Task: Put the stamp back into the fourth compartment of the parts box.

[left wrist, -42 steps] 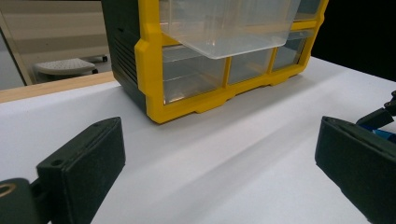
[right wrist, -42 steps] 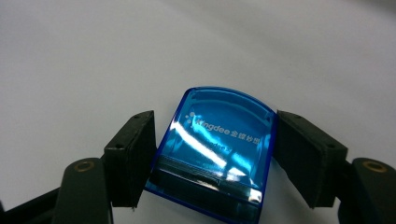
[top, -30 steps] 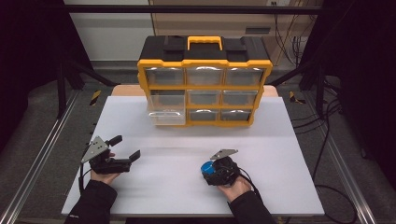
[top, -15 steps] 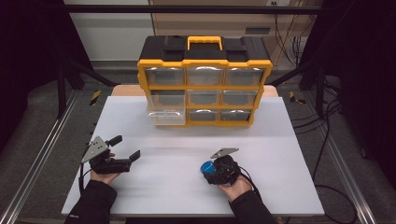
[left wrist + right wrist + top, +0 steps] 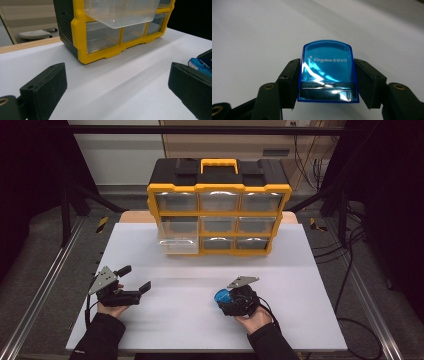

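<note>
Little has changed over the past second: both hands hold their positions at the near edge of the white surface (image 5: 310, 270), suggesting a pause before any next move. The right gripper (image 5: 327, 82) stays clamped on a translucent blue box (image 5: 327, 75), its fingers (image 5: 290, 82) pressing both sides; white lettering runs across the glossy lid and a dark strip shows inside. The left gripper (image 5: 134, 279) rests with its fingers spread wide, empty. Beyond stands a yellow-and-black drawer cabinet (image 5: 219, 205), one clear drawer (image 5: 176, 245) at lower left pulled out.
</note>
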The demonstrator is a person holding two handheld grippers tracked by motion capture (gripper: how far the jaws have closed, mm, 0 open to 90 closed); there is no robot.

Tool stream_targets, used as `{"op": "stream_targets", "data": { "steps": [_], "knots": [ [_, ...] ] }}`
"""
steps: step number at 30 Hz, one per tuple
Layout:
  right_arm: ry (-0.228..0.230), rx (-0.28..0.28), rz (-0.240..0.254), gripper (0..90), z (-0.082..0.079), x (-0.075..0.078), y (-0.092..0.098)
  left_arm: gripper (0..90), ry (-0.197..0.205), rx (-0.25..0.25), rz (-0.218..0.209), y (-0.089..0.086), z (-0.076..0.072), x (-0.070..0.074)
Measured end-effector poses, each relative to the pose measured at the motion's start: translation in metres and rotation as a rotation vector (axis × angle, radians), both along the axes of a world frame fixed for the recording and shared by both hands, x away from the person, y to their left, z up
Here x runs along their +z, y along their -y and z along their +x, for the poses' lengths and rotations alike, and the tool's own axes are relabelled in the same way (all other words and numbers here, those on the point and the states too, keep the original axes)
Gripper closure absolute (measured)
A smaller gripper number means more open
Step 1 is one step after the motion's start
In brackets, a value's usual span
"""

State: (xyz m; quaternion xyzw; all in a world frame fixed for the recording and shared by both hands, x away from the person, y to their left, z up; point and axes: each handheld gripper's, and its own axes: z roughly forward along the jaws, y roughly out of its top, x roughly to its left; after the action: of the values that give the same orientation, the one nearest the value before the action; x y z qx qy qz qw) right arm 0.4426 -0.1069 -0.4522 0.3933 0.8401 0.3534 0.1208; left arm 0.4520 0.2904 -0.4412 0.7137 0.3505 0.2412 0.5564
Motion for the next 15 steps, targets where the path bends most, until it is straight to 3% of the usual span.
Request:
{"op": "stream_targets", "data": {
  "steps": [15],
  "knots": [
    [0.073, 0.018, 0.053, 41.2, -0.003, 0.026, 0.008, 1.7, -0.002, 0.003, 0.000, 0.000, 0.001, 0.000]
  ]
}}
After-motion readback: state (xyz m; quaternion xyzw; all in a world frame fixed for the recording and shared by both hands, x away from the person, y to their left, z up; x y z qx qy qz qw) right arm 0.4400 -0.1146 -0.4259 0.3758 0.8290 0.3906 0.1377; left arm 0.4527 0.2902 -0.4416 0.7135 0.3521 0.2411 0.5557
